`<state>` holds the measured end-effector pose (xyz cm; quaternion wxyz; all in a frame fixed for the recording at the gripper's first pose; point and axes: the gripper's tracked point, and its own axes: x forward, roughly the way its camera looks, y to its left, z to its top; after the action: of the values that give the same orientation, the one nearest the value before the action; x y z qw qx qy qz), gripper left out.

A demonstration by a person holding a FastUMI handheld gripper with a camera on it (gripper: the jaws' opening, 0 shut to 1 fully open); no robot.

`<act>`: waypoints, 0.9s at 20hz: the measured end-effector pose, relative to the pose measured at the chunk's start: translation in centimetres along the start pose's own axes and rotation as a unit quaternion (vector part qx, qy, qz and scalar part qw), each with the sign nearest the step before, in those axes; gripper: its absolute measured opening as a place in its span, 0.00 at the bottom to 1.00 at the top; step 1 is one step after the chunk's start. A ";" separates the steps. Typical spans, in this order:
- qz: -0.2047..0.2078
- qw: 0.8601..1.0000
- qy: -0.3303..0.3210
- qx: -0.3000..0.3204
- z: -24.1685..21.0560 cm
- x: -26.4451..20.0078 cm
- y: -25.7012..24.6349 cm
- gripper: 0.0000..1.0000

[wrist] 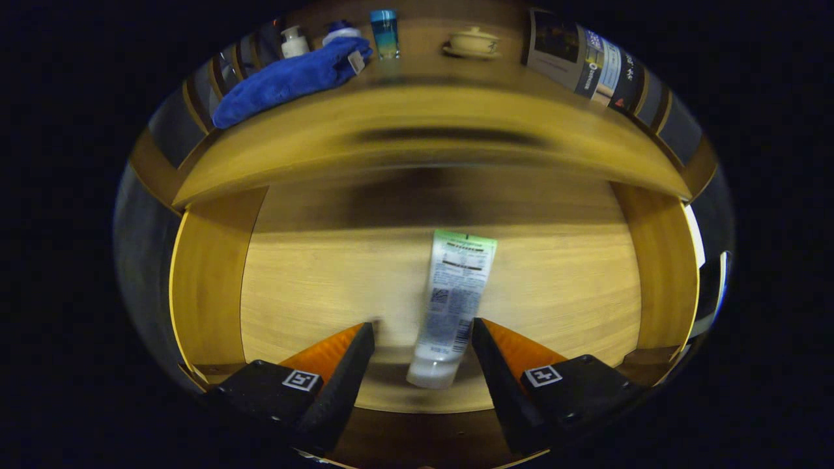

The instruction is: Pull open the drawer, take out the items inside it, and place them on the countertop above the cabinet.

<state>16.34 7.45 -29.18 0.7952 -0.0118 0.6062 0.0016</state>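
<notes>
Now my gripper (pixel 423 339) hangs released over the open drawer (pixel 313 286), the tube (pixel 456 299) lying between its fingers; closing off-centre, I judge, could squirt it sideways.

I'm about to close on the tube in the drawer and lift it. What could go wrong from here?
The hand-held gripper is open, with the tube lying closer to one finger, so closing may push it sideways or pinch it off-centre. The countertop overhangs the drawer, so a straight lift might hit its edge.
</notes>
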 end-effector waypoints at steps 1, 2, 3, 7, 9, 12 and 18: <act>-0.005 1.000 0.007 -0.002 -0.1 0.5 -0.3 1.00; -0.006 1.000 0.020 0.001 -0.4 0.9 -0.4 0.99; -0.005 0.999 0.031 0.007 -0.6 0.8 -0.4 0.98; -0.010 0.999 0.035 0.005 -0.5 1.3 0.0 0.83; -0.006 0.999 0.034 0.007 -0.6 1.1 0.6 0.71; 0.002 1.000 0.004 0.000 -0.5 1.1 1.0 0.53; 0.057 0.996 -0.069 -0.021 1.3 -3.8 0.9 0.41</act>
<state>16.59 8.46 -25.20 0.8335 0.0058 0.5492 0.0606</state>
